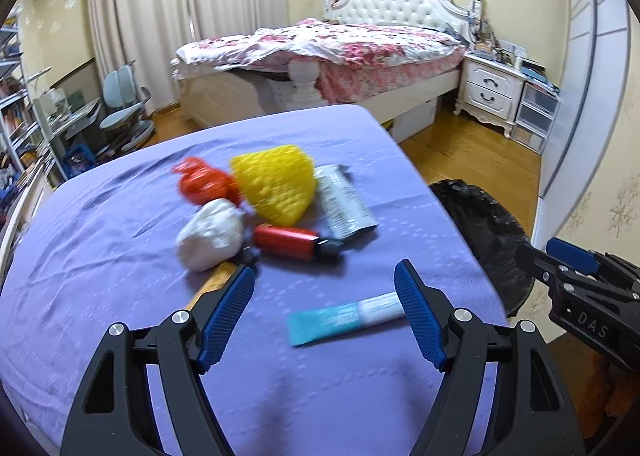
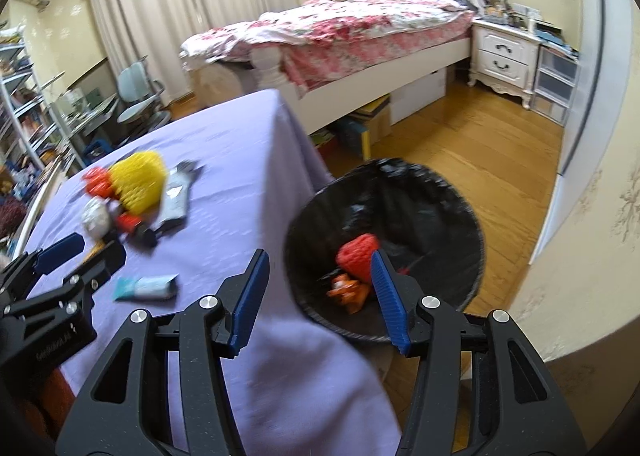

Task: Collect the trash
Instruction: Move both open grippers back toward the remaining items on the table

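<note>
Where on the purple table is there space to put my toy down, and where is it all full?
Crowded: the middle, where the yellow foam net, white wad, red lighter and silver wrapper bunch together. Free: the purple cloth left of that pile, the far edge behind it, and the near strip below the teal tube.

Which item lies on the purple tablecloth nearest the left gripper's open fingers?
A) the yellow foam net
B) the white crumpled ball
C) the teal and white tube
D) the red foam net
C: in the left wrist view the teal and white tube lies just ahead of the open left gripper, closer than the other trash on the purple tablecloth.
</note>
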### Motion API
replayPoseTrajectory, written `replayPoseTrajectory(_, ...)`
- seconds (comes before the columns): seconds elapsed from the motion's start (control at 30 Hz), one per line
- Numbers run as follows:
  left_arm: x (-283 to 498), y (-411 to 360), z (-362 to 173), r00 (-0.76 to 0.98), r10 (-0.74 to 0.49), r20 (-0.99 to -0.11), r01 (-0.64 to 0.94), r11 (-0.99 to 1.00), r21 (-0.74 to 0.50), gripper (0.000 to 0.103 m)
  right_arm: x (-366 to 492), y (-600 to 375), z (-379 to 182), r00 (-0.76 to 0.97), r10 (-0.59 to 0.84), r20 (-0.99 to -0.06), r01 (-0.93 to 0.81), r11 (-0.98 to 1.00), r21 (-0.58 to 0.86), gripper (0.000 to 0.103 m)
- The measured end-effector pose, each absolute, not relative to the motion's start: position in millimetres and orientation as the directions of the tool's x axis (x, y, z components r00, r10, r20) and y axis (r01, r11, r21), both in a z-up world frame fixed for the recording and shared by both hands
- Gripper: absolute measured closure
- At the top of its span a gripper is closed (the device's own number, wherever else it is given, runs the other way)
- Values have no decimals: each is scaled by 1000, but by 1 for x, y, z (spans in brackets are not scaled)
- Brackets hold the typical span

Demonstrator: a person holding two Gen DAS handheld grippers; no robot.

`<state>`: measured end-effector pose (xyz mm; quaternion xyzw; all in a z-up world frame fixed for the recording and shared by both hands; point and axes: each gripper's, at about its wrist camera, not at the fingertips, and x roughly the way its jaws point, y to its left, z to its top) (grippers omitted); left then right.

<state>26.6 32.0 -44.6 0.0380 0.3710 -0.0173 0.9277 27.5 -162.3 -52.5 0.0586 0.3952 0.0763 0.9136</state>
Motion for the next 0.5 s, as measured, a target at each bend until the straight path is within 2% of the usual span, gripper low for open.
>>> replayPoseTrajectory(0.27, 8, 83, -49, 719, 77, -691, -45, 997, 65, 30, 13, -110, -58, 629, 232, -742, -202, 970, 132, 51)
replayPoseTrajectory(0.5, -2, 122, -55, 699, 109, -707, -113, 993, 41, 30, 16, -79, -63, 607, 200, -770, -237, 969, 65, 51)
